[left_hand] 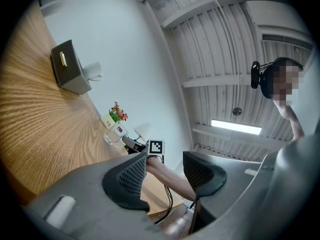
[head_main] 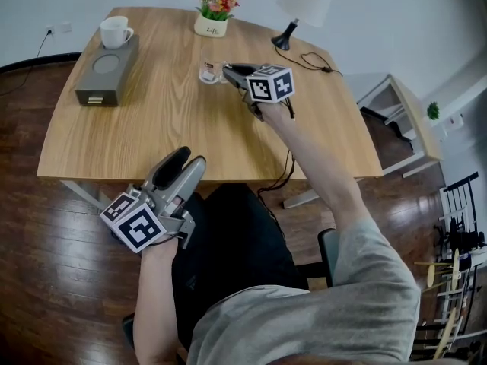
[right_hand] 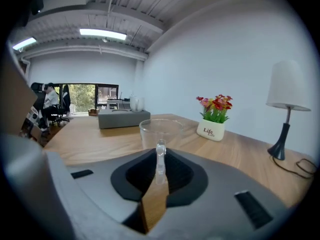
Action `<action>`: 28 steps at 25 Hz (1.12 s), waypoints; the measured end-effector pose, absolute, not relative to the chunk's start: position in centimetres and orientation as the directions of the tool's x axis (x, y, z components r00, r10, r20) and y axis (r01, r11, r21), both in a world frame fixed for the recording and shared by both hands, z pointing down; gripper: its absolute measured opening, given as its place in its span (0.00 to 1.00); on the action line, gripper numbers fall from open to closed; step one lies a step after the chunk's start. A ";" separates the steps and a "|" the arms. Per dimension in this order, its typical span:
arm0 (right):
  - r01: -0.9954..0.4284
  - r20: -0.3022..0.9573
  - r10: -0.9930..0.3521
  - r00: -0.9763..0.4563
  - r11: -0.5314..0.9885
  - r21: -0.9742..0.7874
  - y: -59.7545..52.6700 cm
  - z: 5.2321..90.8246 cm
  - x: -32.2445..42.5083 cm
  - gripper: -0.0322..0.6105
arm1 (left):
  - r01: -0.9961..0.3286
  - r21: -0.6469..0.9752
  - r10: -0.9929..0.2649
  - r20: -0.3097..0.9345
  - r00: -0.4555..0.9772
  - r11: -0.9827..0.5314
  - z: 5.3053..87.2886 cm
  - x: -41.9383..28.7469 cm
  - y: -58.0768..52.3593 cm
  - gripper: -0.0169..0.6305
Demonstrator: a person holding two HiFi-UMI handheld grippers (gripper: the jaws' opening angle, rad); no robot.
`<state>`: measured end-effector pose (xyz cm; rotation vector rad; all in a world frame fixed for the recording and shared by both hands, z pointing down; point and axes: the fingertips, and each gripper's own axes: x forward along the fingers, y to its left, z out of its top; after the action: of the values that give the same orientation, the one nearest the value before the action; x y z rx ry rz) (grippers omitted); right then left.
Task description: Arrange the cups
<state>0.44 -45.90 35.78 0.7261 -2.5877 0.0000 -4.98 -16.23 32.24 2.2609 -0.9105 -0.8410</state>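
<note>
A clear glass cup (head_main: 207, 72) stands on the wooden table (head_main: 152, 135) at its far middle. My right gripper (head_main: 227, 73) is shut on the cup's thin handle (right_hand: 160, 159), which sits pinched between the pads, with the cup's bowl (right_hand: 160, 130) just beyond the jaws. A white cup (head_main: 114, 31) rests on top of a grey box (head_main: 106, 71) at the table's far left. My left gripper (head_main: 186, 160) hangs off the table's near edge, tilted upward, its jaws open and empty (left_hand: 165, 171).
A flower pot (head_main: 213, 14) stands at the far edge behind the glass cup. A white lamp (head_main: 300, 10) with a black base and cord is at the far right. A white side table (head_main: 399, 120) stands on the floor to the right.
</note>
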 end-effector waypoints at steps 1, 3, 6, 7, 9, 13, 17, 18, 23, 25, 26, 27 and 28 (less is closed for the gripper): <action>-0.481 0.416 -0.472 -0.778 0.872 0.091 -45.1 35.8 0.0 0.14 | -0.397 0.681 -0.745 -0.339 0.575 -0.616 32.3 -4.9 -16.2 0.40; -0.448 0.402 -0.424 -0.812 0.893 0.037 -43.6 35.6 -1.2 0.14 | -0.397 0.680 -0.745 -0.339 0.575 -0.616 32.2 -4.9 -16.2 0.40; -0.387 0.372 -0.347 -0.861 0.921 -0.037 -41.3 34.9 -3.4 0.14 | -0.401 0.679 -0.748 -0.341 0.570 -0.615 32.1 -5.0 -16.2 0.40; -0.364 0.361 -0.323 -0.875 0.930 -0.052 -40.5 34.5 -4.3 0.14 | -0.401 0.679 -0.749 -0.342 0.568 -0.614 32.0 -5.1 -16.2 0.40; -0.317 0.339 -0.278 -0.899 0.946 -0.064 -39.0 33.4 -6.6 0.14 | -0.402 0.680 -0.751 -0.343 0.565 -0.613 32.0 -5.2 -16.1 0.40; -0.227 0.307 -0.207 -0.929 0.973 -0.030 -37.2 30.3 -12.3 0.14 | -0.400 0.678 -0.749 -0.348 0.564 -0.616 31.9 -5.2 -16.1 0.40; -0.161 0.304 -0.152 -0.941 0.987 -0.006 -36.2 28.1 -18.5 0.14 | -0.398 0.676 -0.747 -0.354 0.563 -0.620 31.7 -5.2 -16.1 0.40; -0.154 0.307 -0.144 -0.941 0.988 -0.009 -36.2 27.9 -20.0 0.14 | -0.398 0.676 -0.747 -0.354 0.562 -0.620 31.7 -5.2 -16.1 0.40; -0.171 0.363 -0.154 -0.919 0.985 -0.013 -37.3 28.5 -25.5 0.14 | -0.397 0.675 -0.745 -0.355 0.565 -0.622 31.8 -5.1 -16.2 0.40; -0.192 0.381 -0.172 -0.908 0.981 -0.016 -38.0 28.9 -26.8 0.14 | -0.394 0.672 -0.741 -0.358 0.569 -0.627 31.8 -5.1 -16.1 0.40; -0.200 0.384 -0.176 -0.906 0.980 -0.023 -38.3 29.0 -27.2 0.14 | -0.393 0.671 -0.740 -0.360 0.568 -0.629 31.8 -5.2 -16.1 0.40; -0.202 0.385 -0.175 -0.906 0.979 -0.031 -38.4 29.1 -27.6 0.14 | -0.391 0.672 -0.741 -0.364 0.565 -0.628 31.7 -5.3 -16.1 0.40; -0.201 0.383 -0.173 -0.907 0.979 -0.035 -38.5 29.2 -27.8 0.14 | -0.390 0.674 -0.743 -0.367 0.560 -0.627 31.7 -5.4 -16.0 0.40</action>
<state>-27.80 -38.51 29.21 0.2689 -2.7388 0.1036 -5.45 -16.00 31.67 2.2661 -0.9071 -0.8795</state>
